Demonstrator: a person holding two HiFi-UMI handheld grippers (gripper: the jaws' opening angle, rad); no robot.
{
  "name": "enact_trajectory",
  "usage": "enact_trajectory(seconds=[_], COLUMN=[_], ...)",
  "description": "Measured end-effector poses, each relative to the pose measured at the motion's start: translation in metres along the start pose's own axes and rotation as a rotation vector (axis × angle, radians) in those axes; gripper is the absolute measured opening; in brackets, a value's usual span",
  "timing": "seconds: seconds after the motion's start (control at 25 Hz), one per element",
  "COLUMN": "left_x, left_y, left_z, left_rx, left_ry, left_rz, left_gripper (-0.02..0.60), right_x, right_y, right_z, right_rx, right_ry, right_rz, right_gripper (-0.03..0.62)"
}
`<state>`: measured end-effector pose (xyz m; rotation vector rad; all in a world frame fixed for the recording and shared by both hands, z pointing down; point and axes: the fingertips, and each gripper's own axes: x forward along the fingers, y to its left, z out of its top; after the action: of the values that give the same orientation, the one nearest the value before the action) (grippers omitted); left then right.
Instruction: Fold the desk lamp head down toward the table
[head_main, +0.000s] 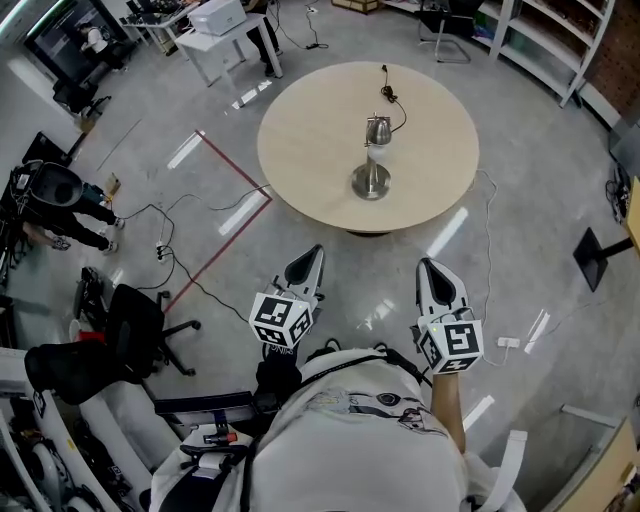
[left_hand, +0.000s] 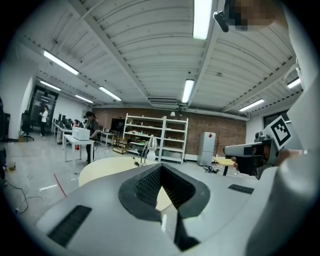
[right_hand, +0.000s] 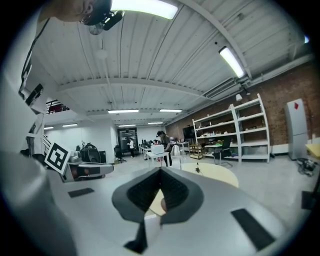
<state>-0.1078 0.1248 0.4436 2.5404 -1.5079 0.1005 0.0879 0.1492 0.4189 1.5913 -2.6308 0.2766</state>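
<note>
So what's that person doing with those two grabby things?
A person stands a little way back from the round table, holding a gripper in each hand. The left gripper and right gripper both have their jaws shut on nothing. The desk lamp stands on the table with nothing touching it, so folding hasn't started.

Desk lamp (head_main: 372, 160) stands mid round table (head_main: 300, 150), with its cord (head_main: 390, 97) on the far side. My left gripper (head_main: 312, 256) and right gripper (head_main: 430, 268) sit nearer, off the table. Office chair (head_main: 135, 320) is near left.
</note>
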Motion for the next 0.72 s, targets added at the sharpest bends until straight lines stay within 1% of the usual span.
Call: enact_trajectory(seconds=[0.2,0.44,0.56,0.72], left_x=[0.001,0.011,0.011,0.03], left_y=[-0.012,-0.03,-0.027,-0.013], left_z=[-0.014,-0.046,-0.061,-0.062], left_rx=[-0.005,-0.026,-0.049,-0.054], left_ry=[0.029,0.083,0.118,0.122], left_rz=[0.024,0.073,0.081,0.071], left_gripper=[0.0,0.0,0.0,0.0], right_x=[-0.009,-0.023,-0.019,0.006], right_y=[-0.007,-0.035,-0.036,-0.04], right_z=[-0.017,-0.05,-0.058,-0.056], right_rx=[0.013,0.051,0.072,0.07], right_ry=[0.044,0.111,0.132,0.131], right_rz=[0.029,0.064,0.069,0.075], right_gripper=[0.002,0.002,0.002,0.002])
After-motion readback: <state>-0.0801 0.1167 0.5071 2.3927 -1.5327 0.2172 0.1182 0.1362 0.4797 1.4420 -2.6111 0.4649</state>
